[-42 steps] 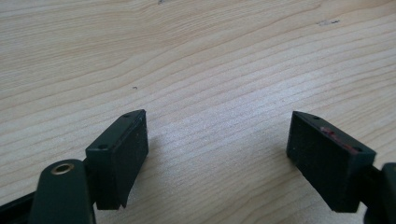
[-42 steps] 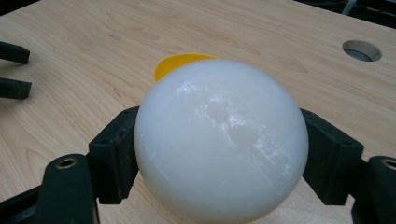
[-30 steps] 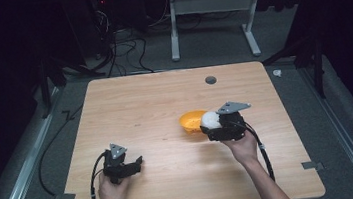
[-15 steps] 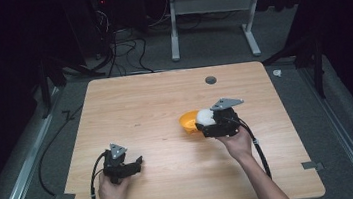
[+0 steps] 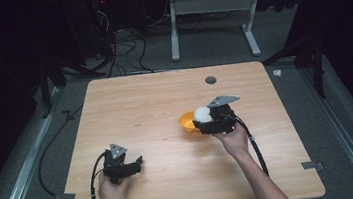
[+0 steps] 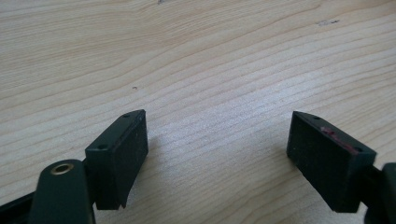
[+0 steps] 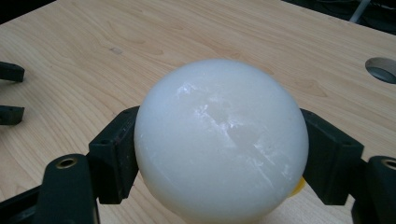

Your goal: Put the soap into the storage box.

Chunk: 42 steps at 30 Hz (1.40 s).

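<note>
Item 1, near left: left gripper (image 5: 134, 163), jaws spread wide and empty, resting low over the bare table (image 5: 140, 103).

Item 2, right of centre: right gripper (image 5: 198, 123), clamped on a white ball (image 5: 202, 115), poised at an orange bowl (image 5: 187, 122).

Step, judged: carrying the ball at the bowl. Next move calls for centring it over the bowl, then a gentle release.

Item 3, far: grommet hole (image 5: 210, 80).
</note>
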Motion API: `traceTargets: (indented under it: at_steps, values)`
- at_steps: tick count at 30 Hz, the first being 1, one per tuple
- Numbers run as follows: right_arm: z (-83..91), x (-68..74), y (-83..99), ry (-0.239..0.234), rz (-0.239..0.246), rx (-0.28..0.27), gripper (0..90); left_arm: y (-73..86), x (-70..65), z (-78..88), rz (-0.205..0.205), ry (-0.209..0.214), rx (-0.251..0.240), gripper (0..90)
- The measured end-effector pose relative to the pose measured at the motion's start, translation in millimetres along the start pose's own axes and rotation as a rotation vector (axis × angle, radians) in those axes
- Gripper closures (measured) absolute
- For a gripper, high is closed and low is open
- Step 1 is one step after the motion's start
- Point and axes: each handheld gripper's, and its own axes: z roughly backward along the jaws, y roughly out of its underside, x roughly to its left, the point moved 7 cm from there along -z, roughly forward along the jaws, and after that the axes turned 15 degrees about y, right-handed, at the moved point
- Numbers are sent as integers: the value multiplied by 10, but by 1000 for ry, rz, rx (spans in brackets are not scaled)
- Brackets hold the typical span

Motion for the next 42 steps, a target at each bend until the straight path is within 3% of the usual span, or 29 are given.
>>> traceTargets:
  at_steps: [8, 16, 29, 42]
  values:
    - [-65, 9, -82, -5, -18, 6, 244, -1, 1, -1, 0, -1, -2, 210]
    - [-185, 45, -105, -2, 1, 27, 244, -1, 1, -1, 1, 0, -2, 210]
    - [-393, 26, -38, 23, -3, 79, 244, -1, 1, -1, 1, 0, -4, 210]
    - [-494, 20, 26, 41, -5, 109, 244, 0, 0, 1, 0, 0, 0, 210]
